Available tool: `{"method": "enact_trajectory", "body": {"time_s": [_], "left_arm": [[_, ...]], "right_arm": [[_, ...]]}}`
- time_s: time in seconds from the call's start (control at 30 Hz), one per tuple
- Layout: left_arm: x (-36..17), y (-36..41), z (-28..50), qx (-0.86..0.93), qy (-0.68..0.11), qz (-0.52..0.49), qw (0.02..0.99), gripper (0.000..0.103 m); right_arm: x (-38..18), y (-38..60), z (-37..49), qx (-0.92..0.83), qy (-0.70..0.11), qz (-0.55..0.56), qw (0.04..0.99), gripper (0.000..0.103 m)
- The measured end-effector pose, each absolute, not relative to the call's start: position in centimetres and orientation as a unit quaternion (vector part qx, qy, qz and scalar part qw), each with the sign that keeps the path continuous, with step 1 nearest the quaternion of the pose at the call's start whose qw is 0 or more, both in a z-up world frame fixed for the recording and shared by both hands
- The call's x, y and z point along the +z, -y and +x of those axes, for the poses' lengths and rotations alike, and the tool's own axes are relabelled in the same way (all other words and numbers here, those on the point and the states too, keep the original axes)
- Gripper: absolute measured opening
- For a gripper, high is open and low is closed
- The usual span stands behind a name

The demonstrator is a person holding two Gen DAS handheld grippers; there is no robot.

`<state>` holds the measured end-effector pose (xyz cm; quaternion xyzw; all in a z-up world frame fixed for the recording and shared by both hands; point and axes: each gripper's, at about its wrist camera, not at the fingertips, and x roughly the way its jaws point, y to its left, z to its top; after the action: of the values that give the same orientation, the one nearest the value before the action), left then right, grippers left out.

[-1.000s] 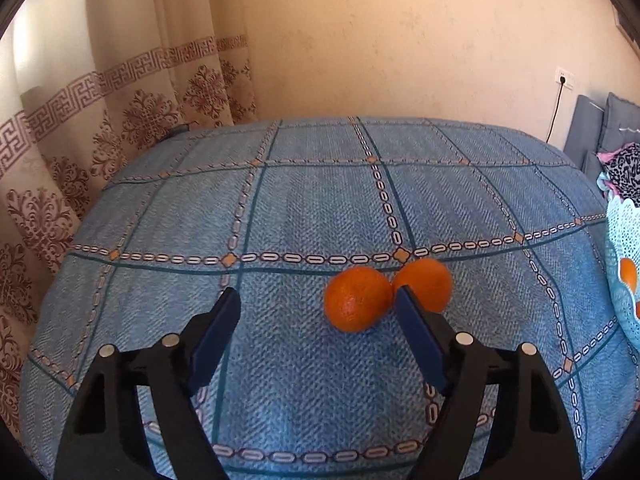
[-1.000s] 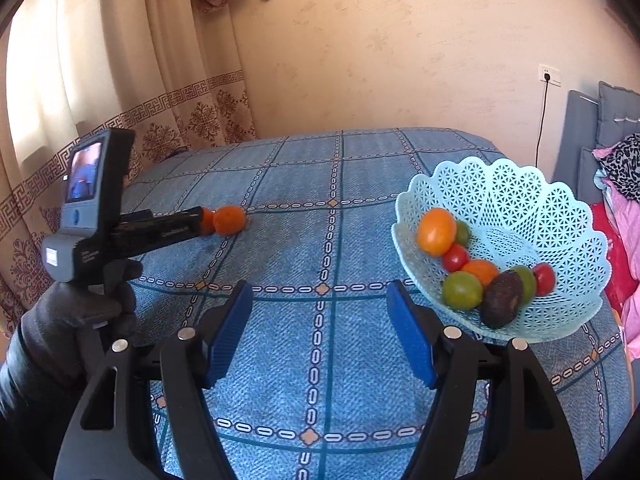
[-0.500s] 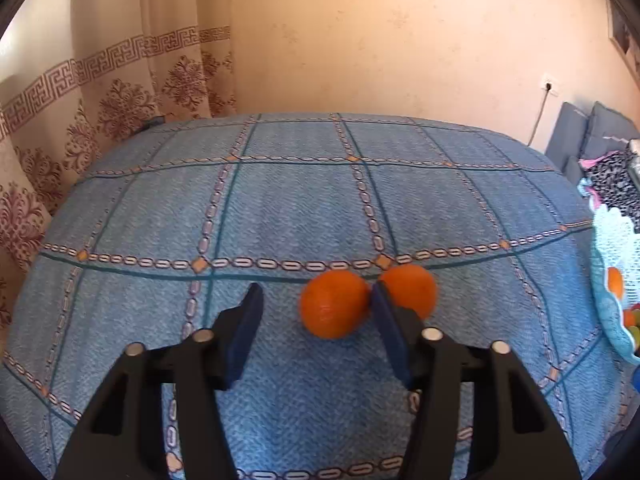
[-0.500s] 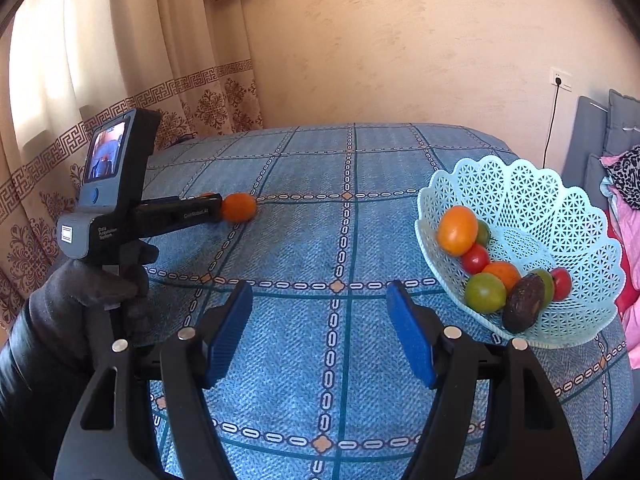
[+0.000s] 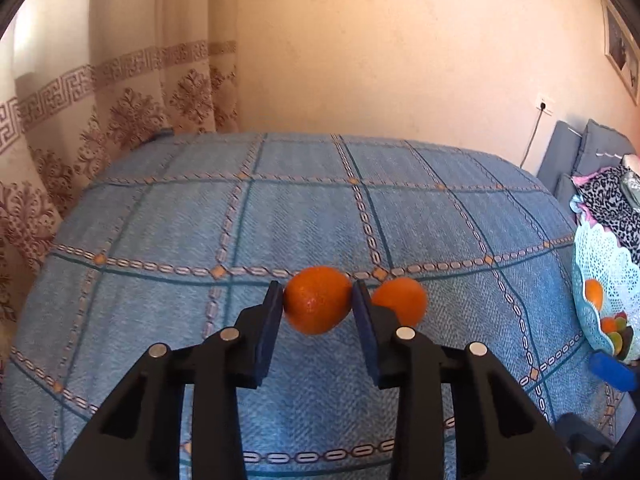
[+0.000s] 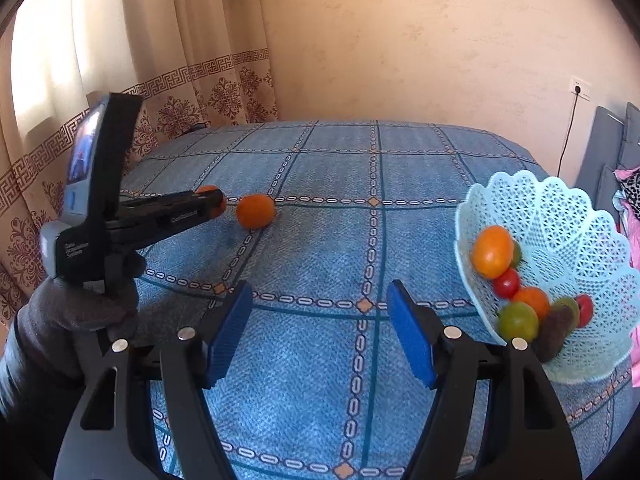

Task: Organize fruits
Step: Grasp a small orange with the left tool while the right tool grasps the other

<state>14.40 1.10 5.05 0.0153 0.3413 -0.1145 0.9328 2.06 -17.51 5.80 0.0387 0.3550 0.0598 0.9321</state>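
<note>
Blue-padded fingers (image 5: 267,332) of the left gripper (image 5: 318,308) are clamped on the nearer round orange tangerine (image 5: 316,300), one pad on each flank; whether it has left the blue checked bedspread (image 5: 304,216) is hard to judge from this angle. Just to its right, close beside the right finger, a second orange tangerine (image 5: 402,300) lies on the cloth. Further right, the right gripper (image 6: 320,328) hangs with its fingers wide apart and nothing between them. At the far right stands the pale blue lattice plastic basket (image 6: 568,216), already holding mixed fruit. So the basket lies to the right of the held tangerine, nearer the idle right gripper than the left.
</note>
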Motion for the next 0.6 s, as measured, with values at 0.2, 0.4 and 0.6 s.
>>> {"method": "enact_trajectory", "body": {"time_s": [0.2, 0.4, 0.6], "left_arm": [[6.4, -2.6, 14.5, -0.096, -0.326, 0.006, 0.94, 0.036], [6.6, -3.4, 14.7, -0.09, -0.33, -0.004, 0.94, 0.036], [6.3, -3.6, 15.0, -0.088, -0.333, -0.007, 0.939, 0.036]], "right_arm": [[4.4, 15.4, 6.1, 0.091, -0.386, 0.045, 0.917, 0.071], [2.8, 13.3, 10.2, 0.11, -0.411, 0.048, 0.904, 0.071], [2.1, 11.5, 13.9, 0.112, -0.424, 0.037, 0.898, 0.071]]}}
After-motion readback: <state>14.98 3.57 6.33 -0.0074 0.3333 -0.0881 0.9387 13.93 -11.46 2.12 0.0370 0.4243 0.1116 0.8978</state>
